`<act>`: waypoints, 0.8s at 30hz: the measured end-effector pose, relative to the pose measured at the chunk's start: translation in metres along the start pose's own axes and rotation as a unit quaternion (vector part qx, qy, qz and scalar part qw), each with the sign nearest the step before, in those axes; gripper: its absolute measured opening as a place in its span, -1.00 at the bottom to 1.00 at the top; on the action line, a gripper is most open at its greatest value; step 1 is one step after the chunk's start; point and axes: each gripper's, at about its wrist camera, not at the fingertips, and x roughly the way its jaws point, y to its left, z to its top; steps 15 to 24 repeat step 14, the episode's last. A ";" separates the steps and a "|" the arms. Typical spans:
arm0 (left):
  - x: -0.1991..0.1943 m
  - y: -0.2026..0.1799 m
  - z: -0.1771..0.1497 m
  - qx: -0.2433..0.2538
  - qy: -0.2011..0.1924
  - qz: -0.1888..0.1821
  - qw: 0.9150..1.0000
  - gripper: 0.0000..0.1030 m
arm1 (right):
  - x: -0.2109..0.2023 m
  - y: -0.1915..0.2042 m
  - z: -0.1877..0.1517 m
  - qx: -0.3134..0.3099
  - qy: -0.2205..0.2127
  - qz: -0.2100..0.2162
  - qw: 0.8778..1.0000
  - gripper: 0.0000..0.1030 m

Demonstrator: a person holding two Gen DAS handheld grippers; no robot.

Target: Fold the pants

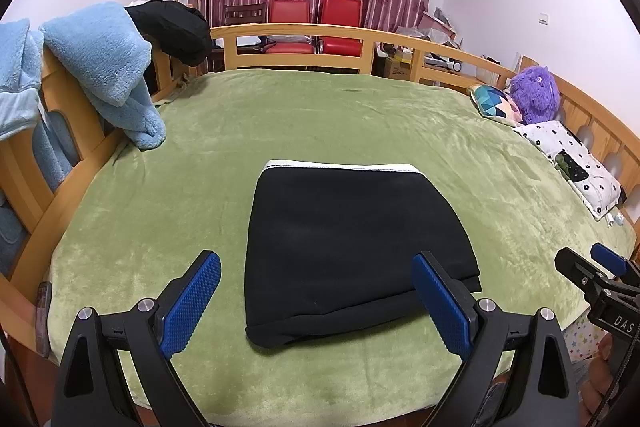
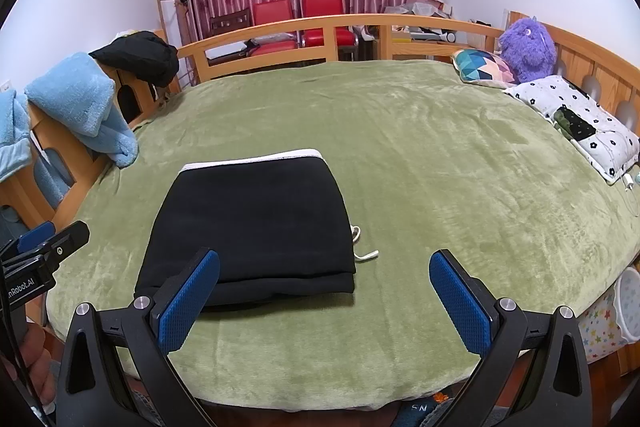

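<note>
Pants (image 1: 352,247) lie as a compact black rectangle on the green blanket (image 1: 320,115), near the bed's front edge, roughly mid-width; white band shows along the far side of the bundle, fold edge toward the cameras. A white drawstring (image 2: 366,254) pokes out at the bundle's right side, loose on the blanket. Left gripper (image 1: 316,301) spread wide, nothing between the pads, hovering over the near edge of the pants w/o touching as far as I can tell. Right gripper (image 2: 324,301) also spread, empty, sitting just right of the bundle's near-right corner above bare blanket. Judgement: folding looks done or nearly so; step in hand is release/check. Next move, if any, prob. calls for tucking the drawstring under or squaring the near corners — light pinch at a corner, not a full lift, else layers slide apart. Readable text: "DAS" on the right tool's body seen from left wrist view; "nRobot.AI" (start cut off) on the left tool seen from right wrist view; box behind the footboard has print, too small to read. "NS" scrap at bottom edge of right view, unclear what it's on.
</note>
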 end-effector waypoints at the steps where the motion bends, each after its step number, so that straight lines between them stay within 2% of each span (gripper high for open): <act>1: 0.000 0.000 0.000 0.000 0.000 0.000 1.000 0.88 | -0.001 0.000 0.000 0.001 0.000 0.000 1.000 1.00; 24: 0.004 0.008 0.000 0.001 -0.003 -0.002 1.000 0.88 | -0.008 0.003 0.005 0.001 -0.010 0.001 1.000 1.00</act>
